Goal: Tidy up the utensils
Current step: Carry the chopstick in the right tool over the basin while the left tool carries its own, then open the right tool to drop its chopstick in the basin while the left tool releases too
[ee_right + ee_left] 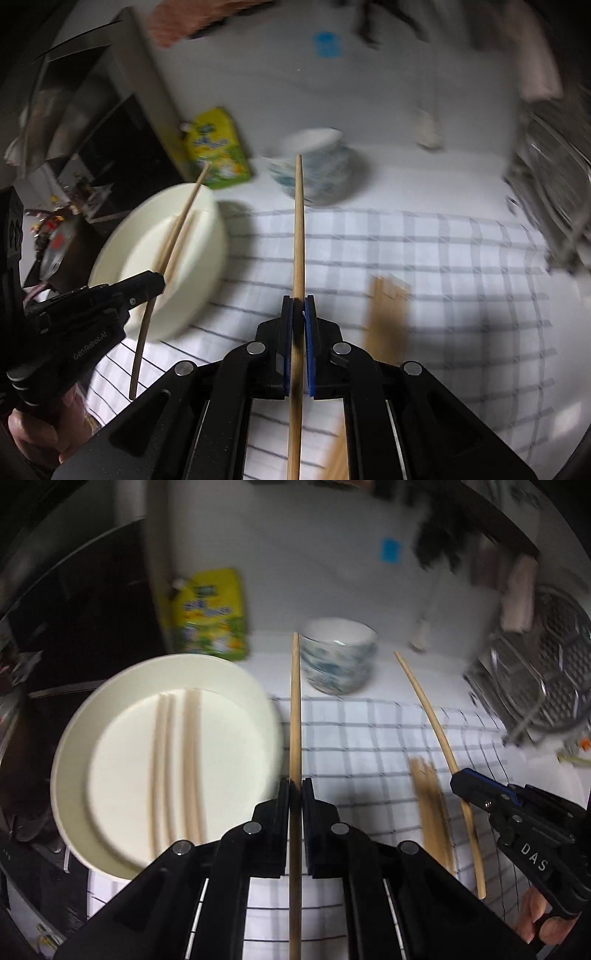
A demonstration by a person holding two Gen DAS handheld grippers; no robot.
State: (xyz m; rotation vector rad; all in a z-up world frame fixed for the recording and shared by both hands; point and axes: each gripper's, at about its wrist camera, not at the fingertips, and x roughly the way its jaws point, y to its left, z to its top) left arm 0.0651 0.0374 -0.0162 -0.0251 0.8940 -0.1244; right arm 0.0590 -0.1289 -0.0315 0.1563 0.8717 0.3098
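Observation:
My left gripper (295,788) is shut on a wooden chopstick (294,709) that points forward over the checked cloth (362,738), beside the white plate (70,760). Several pale chopsticks (177,768) lie in the plate. My right gripper (298,306) is shut on another wooden chopstick (298,229), held above the cloth. The right gripper shows in the left wrist view (458,781) with its chopstick (436,723). The left gripper shows in the right wrist view (157,280) over the plate (207,236). A loose bundle of chopsticks (430,805) lies on the cloth, also seen blurred in the right wrist view (388,314).
A blue-patterned cup (338,659) stands beyond the cloth near the wall. A yellow-green pouch (210,613) leans at the back left. A metal dish rack (546,664) is at the right. A dark appliance (92,602) sits at the left.

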